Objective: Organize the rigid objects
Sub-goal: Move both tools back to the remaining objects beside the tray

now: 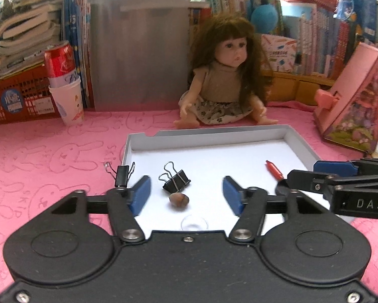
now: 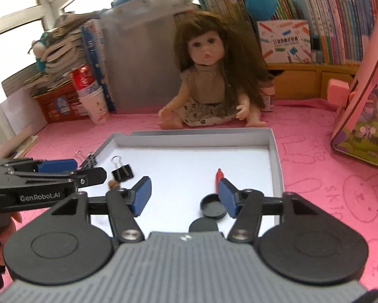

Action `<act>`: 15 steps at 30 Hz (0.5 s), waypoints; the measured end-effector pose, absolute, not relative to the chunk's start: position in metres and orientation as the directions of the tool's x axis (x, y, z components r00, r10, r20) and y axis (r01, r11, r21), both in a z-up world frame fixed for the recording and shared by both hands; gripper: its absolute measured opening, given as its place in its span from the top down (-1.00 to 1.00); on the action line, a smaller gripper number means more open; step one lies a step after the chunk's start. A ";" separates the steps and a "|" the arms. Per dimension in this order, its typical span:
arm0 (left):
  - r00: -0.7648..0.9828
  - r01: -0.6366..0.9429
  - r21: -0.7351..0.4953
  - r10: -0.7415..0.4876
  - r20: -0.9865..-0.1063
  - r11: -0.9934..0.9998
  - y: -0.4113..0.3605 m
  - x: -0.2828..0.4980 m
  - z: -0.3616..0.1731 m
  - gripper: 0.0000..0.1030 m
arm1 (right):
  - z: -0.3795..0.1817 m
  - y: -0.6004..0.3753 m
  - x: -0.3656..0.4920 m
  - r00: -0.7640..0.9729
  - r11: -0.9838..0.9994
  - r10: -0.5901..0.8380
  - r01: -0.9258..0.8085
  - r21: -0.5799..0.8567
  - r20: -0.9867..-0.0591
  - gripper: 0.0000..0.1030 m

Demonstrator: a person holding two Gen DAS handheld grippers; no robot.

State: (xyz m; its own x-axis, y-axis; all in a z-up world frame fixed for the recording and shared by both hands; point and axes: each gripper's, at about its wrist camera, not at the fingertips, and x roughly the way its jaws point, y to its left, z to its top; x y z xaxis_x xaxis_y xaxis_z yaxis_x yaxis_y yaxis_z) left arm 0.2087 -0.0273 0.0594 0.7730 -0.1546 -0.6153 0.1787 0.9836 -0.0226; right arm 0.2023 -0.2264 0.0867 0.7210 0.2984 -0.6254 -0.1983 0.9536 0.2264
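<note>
I have both claws hanging over a shallow white tray (image 1: 300, 141) that lies on a counter covered with a pink cloth (image 1: 50, 151) embossed with rabbit outlines. My left claw (image 1: 186, 197) is released, its blue pads spread wide with nothing between them; just ahead of it on the tray floor lie a black binder clip (image 1: 176, 181) and, touching its near side, a small brown nut-like piece (image 1: 179, 199). A second binder clip (image 1: 122, 175) sits at the tray's left edge, partly over the rim; whether it rests on the cloth or the tray I cannot tell. A clear round lid (image 1: 194, 223) lies close under the left claw.

My right claw (image 2: 185, 195) is released too, holding nothing. A red pen-like piece (image 2: 218, 176) lies on the tray beside its right pad, and a black round cap (image 2: 212, 205) rests open side up just below, with another dark disc (image 2: 203, 226) nearer the camera.

Behind the tray a long-haired doll (image 1: 224, 80) sits on the cloth. At the back stand a grey plastic bin (image 1: 138, 50), stacked books (image 1: 27, 38), a red crate (image 1: 17, 98), a red can in a paper cup (image 1: 62, 80), and to the right a pink house-shaped box (image 1: 353, 101).
</note>
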 end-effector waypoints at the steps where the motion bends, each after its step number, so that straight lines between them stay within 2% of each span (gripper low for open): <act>1: 0.780 0.184 -0.021 -0.159 -0.606 0.983 -0.027 0.202 0.062 -0.40 | 0.088 -0.226 0.198 0.723 0.952 0.304 -0.210 0.222 -0.620 -0.45; 2: 0.787 0.191 -0.017 -0.164 -0.594 0.981 -0.027 0.195 0.064 -0.51 | 0.090 -0.225 0.193 0.725 0.950 0.311 -0.224 0.216 -0.614 -0.49; 3: 0.795 0.198 -0.012 -0.167 -0.584 0.980 -0.027 0.188 0.067 -0.52 | 0.091 -0.225 0.188 0.727 0.949 0.317 -0.236 0.211 -0.610 -0.52; 15: 0.810 0.226 -0.035 -0.207 -0.548 0.974 -0.020 0.126 0.077 -0.54 | 0.102 -0.220 0.137 0.734 0.935 0.344 -0.325 0.142 -0.586 -0.67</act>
State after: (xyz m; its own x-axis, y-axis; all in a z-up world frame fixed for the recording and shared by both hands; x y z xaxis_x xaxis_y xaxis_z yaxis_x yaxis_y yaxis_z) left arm 0.1256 -0.0196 0.0767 0.8100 -0.2074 -0.5485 0.2257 0.9736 -0.0349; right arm 0.1366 -0.2200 0.1017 0.7338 0.3441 -0.5858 -0.3250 0.9350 0.1421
